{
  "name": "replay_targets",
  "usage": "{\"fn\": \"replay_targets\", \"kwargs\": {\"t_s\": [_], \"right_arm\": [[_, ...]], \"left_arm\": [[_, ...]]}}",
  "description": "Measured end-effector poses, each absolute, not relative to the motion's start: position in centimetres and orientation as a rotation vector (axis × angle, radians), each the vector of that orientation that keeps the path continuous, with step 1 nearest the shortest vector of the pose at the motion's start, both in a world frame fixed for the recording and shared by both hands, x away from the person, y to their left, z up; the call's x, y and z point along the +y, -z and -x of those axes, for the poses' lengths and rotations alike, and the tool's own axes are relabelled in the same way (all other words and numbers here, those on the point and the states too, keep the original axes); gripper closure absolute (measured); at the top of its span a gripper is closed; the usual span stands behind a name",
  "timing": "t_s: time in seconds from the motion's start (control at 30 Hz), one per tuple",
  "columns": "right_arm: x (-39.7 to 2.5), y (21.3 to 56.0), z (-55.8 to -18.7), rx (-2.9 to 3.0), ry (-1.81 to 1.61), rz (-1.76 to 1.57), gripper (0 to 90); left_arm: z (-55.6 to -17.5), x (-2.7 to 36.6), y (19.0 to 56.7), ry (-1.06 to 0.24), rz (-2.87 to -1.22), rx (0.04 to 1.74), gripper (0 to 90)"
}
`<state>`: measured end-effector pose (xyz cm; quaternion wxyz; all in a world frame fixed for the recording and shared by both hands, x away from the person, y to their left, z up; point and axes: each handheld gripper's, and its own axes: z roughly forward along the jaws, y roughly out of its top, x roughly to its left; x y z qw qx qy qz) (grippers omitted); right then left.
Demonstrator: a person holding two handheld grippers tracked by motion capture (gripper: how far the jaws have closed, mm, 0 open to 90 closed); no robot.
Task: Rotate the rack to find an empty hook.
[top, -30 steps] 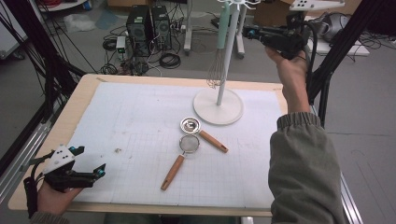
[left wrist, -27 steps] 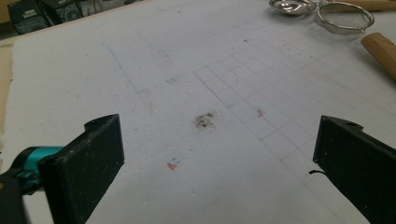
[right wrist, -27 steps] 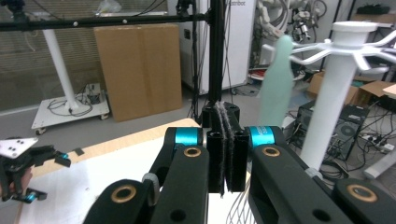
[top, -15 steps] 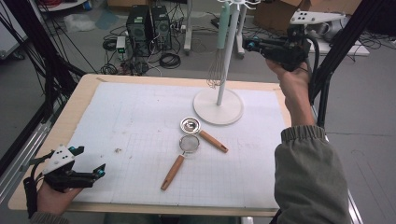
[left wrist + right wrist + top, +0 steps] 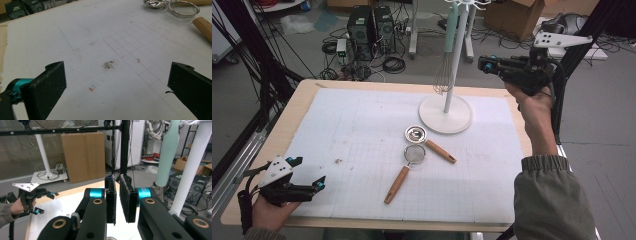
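At the near left corner of the worktop (image 5: 307,100) the left claw (image 5: 307,182) sat low over the white gridded mat (image 5: 362,130), its jaws wide apart and holding nothing; a small dark smudge (image 5: 108,64) lay on the mat just ahead of them. Toward the middle of the mat lay a small mesh strainer (image 5: 414,154) with a wooden handle, and touching it on the far side a little metal measuring cup (image 5: 416,133), its own wooden handle running off to the right. Behind them stood a white stand (image 5: 446,106) with a round base and a tall pole; a whisk (image 5: 443,77) with a pale green handle hung beside the pole. Farther right, the right claw (image 5: 487,64) was raised well above the worktop, near the pole, its jaws almost together with only a thin gap between the pads and nothing in them.
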<state>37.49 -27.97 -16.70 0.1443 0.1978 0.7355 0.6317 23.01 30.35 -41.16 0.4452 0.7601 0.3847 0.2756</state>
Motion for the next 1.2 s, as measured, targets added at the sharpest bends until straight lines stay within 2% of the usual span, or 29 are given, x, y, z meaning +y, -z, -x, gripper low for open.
{"fn": "replay_targets", "kwargs": {"t_s": [1.2], "right_arm": [[-25.7, 22.7, -35.0, 2.251, -1.771, -0.57, 64.1]], "left_arm": [[-23.0, 30.4, 41.1, -0.687, -1.885, 0.949, 2.3]]}}
